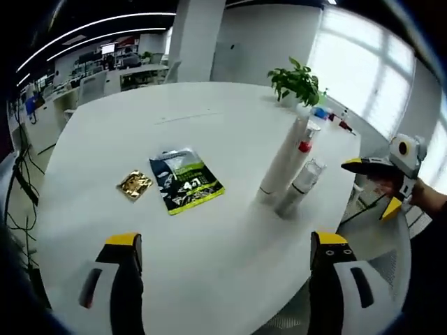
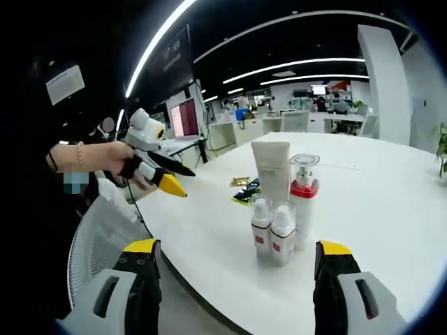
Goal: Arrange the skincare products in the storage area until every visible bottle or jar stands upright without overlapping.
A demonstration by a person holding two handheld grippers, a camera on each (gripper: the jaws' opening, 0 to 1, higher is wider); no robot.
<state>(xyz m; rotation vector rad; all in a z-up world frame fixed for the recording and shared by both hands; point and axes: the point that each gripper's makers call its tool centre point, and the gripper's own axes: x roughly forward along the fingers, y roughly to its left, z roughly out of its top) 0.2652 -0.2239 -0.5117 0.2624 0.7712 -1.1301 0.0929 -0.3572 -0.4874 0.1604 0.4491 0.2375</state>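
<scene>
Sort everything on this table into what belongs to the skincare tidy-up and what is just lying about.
Belongs to the job:
white tube
pump bottle with red collar
two small white bottles

Lying about:
dark printed pouch
gold packet
potted plant
items behind the plant, too small to identify

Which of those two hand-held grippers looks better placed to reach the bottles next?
Probably the right hand-held gripper: in its own view the cluster of bottles stands straight ahead between its open jaws. The left hand-held gripper faces the foil packets, with the bottles off to its side.
</scene>
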